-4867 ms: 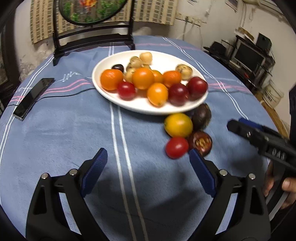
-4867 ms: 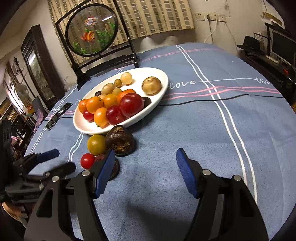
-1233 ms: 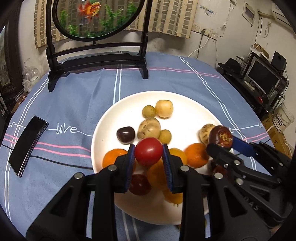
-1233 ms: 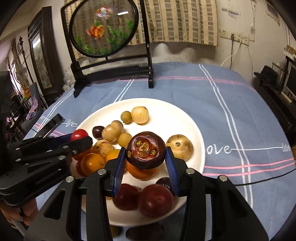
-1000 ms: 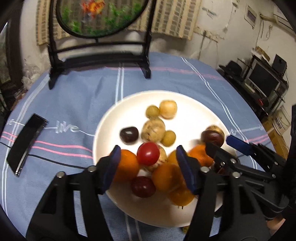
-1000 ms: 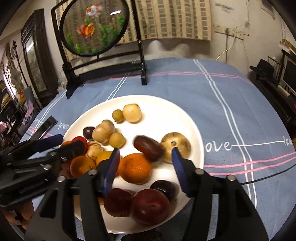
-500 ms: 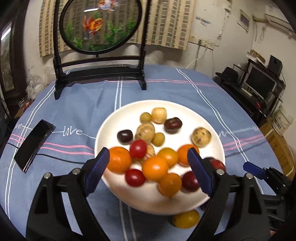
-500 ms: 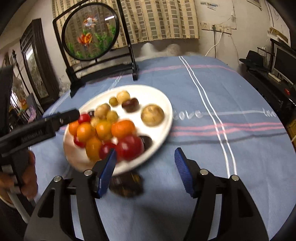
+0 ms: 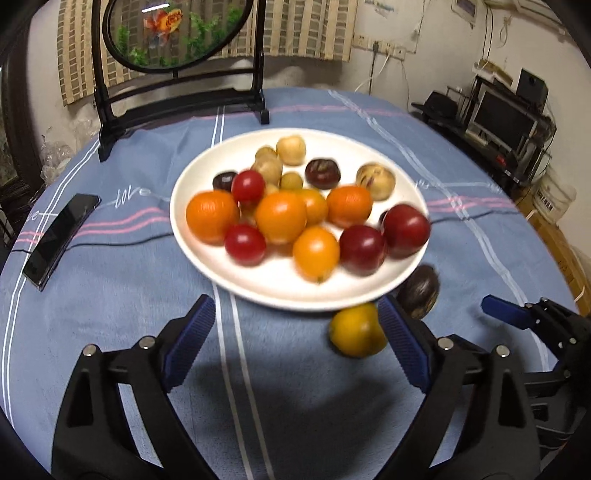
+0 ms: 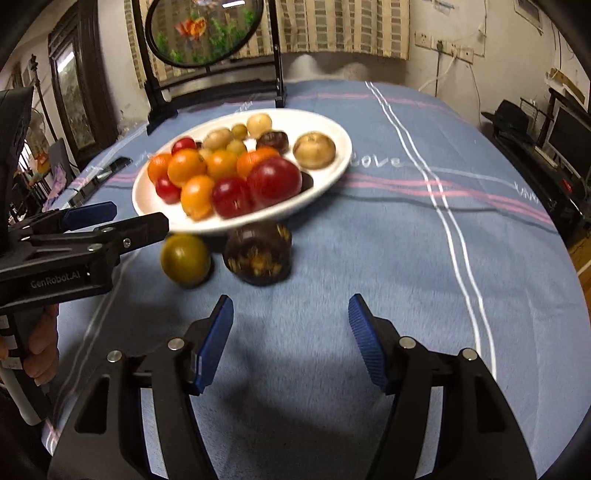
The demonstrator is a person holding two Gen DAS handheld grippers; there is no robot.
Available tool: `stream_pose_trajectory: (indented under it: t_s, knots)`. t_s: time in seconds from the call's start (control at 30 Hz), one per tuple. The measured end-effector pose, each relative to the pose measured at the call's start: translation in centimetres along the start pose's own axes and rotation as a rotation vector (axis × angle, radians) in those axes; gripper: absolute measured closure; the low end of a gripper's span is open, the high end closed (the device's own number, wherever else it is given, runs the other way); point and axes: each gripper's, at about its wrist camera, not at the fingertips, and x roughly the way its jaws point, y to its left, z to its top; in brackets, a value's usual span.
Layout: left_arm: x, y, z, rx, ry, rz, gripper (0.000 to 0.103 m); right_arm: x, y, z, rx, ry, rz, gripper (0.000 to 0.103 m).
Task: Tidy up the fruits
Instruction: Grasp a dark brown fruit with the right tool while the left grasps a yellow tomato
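Observation:
A white plate (image 9: pixel 280 288) (image 10: pixel 338 173) holds several oranges, plums, tomatoes and pale round fruits. Among them are a red tomato (image 9: pixel 248 186) (image 10: pixel 183 144) and a dark brown fruit (image 9: pixel 322 173) (image 10: pixel 273 140). A yellow fruit (image 9: pixel 354 330) (image 10: pixel 184 258) and a dark purple fruit (image 9: pixel 419 291) (image 10: pixel 258 254) lie on the blue cloth at the plate's near edge. My left gripper (image 9: pixel 295 339) (image 10: pixel 122 219) hovers before the plate, its jaws opening and gripping nothing; the yellow fruit lies by its right finger. My right gripper (image 10: pixel 291 332) (image 9: pixel 532 317) is open and empty, short of the purple fruit.
A black phone (image 9: pixel 61 236) lies on the cloth at the left, with a thin black cable running past it. A round fish picture on a black stand (image 9: pixel 177 33) rises behind the plate. A hand (image 10: pixel 40 350) holds the left gripper's handle. Shelves with a monitor stand beyond the table's right edge.
The left gripper let go of the red tomato and the right one of the dark brown fruit, both onto the plate. Both opened and drew back to the table's near side.

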Motion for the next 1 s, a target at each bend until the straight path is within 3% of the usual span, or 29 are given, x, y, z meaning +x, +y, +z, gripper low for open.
stream_pose_trajectory:
  t_s: [0.27, 0.57, 0.87, 0.9, 0.93, 1.0]
  knots:
    - [0.1, -0.3, -0.4, 0.008, 0.03, -0.064, 0.011, 1.3, 0.1, 0.2, 0.012, 0.057, -0.004, 0.038]
    - [-0.2, -0.8, -0.6, 0.017, 0.032, -0.071, 0.011, 3.3, 2.1, 1.5, -0.073, 0.097, -0.019, 0.037]
    - [0.5, 0.5, -0.3, -0.042, 0.054, -0.054, 0.009, 4.9, 3.4, 3.3, -0.131, 0.095, -0.04, 0.037]
    - [0.7, 0.7, -0.2, -0.057, 0.064, -0.061, 0.009, 4.8, 3.5, 3.3, -0.136, 0.092, -0.042, 0.051]
    - [0.8, 0.9, -0.2, -0.067, 0.069, -0.066, 0.009, 4.8, 3.6, 3.2, -0.141, 0.086, -0.036, 0.057]
    - [0.8, 1.0, -0.2, -0.072, 0.068, -0.072, 0.009, 4.4, 3.5, 3.2, -0.132, 0.067, -0.042, 0.057]
